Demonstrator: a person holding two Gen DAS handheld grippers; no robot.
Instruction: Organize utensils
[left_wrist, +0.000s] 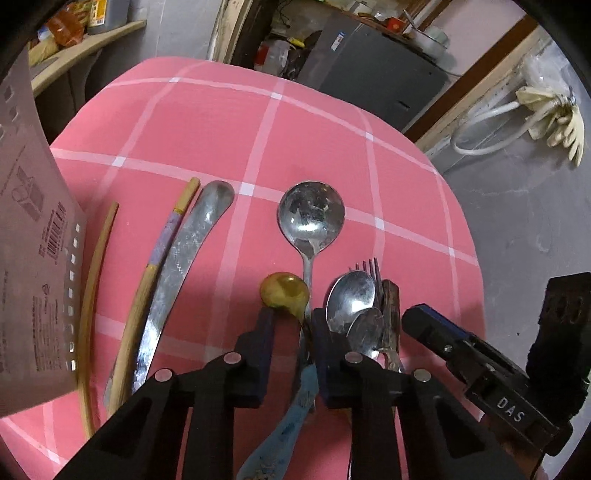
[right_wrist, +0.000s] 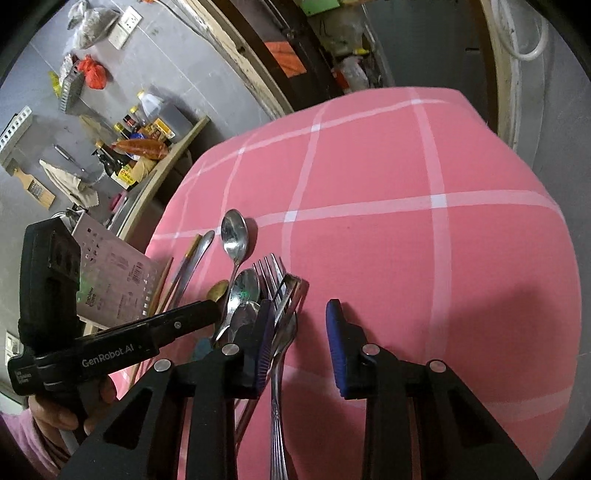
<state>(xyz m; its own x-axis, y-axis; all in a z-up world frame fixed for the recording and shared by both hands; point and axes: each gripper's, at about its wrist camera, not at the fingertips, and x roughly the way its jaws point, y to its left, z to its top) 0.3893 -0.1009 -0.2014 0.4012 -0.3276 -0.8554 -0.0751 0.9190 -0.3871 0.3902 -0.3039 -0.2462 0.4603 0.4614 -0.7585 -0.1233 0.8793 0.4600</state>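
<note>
Utensils lie on a pink checked cloth (left_wrist: 221, 122). In the left wrist view a big round spoon (left_wrist: 312, 214) lies ahead. A gold-bowled spoon (left_wrist: 284, 291) with a blue handle runs back between the fingers of my left gripper (left_wrist: 294, 350). Pink cloth shows beside the handle, so the jaws stand narrowly open around it. To the right lie two steel spoons (left_wrist: 351, 295) and a fork (left_wrist: 367, 266). My right gripper (right_wrist: 299, 343) is open over the fork's handle (right_wrist: 277, 406), which lies against its left finger (right_wrist: 266, 343).
Two chopsticks (left_wrist: 162, 258) and a flat metal blade (left_wrist: 184, 258) lie left of the spoons. A grey perforated holder (left_wrist: 33, 258) stands at the table's left edge. A shelf of bottles (right_wrist: 147, 136) is beyond the table. A hand (right_wrist: 62, 410) holds the left gripper.
</note>
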